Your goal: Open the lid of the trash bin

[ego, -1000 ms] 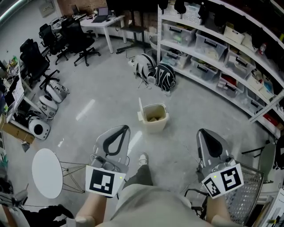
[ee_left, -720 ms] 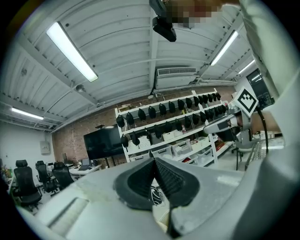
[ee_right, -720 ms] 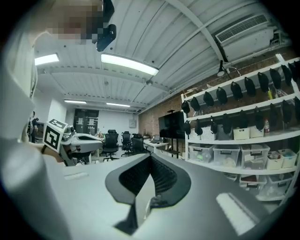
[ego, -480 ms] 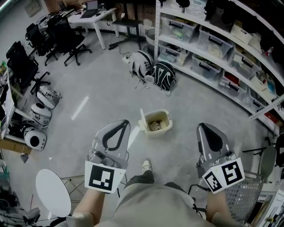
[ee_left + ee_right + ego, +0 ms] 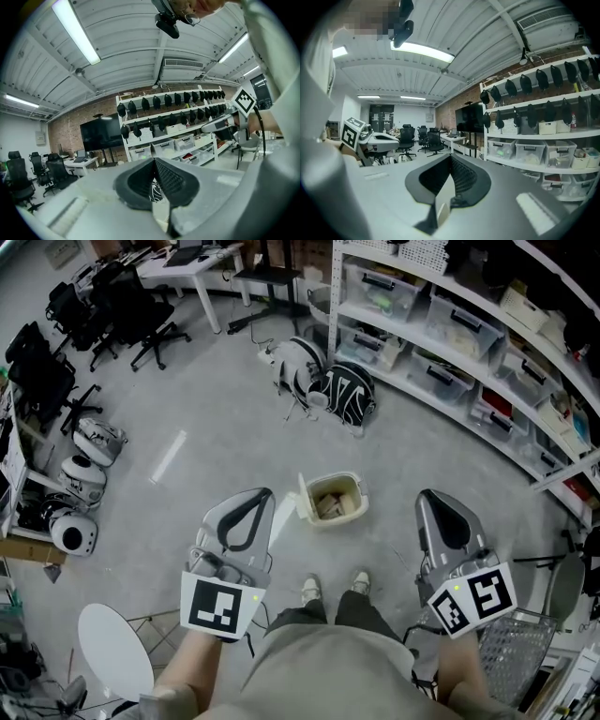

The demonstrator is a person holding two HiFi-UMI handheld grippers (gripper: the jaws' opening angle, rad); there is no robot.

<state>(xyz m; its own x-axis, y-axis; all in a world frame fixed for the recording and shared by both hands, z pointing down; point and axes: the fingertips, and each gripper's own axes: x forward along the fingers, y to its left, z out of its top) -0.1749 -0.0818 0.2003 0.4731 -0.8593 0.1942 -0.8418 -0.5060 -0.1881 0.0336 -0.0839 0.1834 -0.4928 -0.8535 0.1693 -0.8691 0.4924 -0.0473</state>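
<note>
In the head view, a small cream trash bin (image 5: pixel 332 502) stands on the grey floor just ahead of the person's feet. Its lid (image 5: pixel 302 491) stands upright at the bin's left side, and scraps show inside. My left gripper (image 5: pixel 262 494) is held in the air to the left of the bin, apart from it. My right gripper (image 5: pixel 427 496) is held in the air to the right, also apart. Both have their jaws together with nothing between them. In the left gripper view the left gripper (image 5: pixel 153 160) points at the shelves. The right gripper (image 5: pixel 450 157) shows the same in its own view.
Long shelves (image 5: pixel 441 329) with storage boxes run along the right. Black-and-white bags (image 5: pixel 330 387) lie on the floor beyond the bin. Office chairs (image 5: pixel 131 310) stand at the far left, a round white table (image 5: pixel 112 651) at the near left, and a wire basket (image 5: pixel 517 662) at the near right.
The person has stepped toward the bin, which now sits nearer the feet, and both shoes show. Both grippers have kept their pose and stayed shut.
</note>
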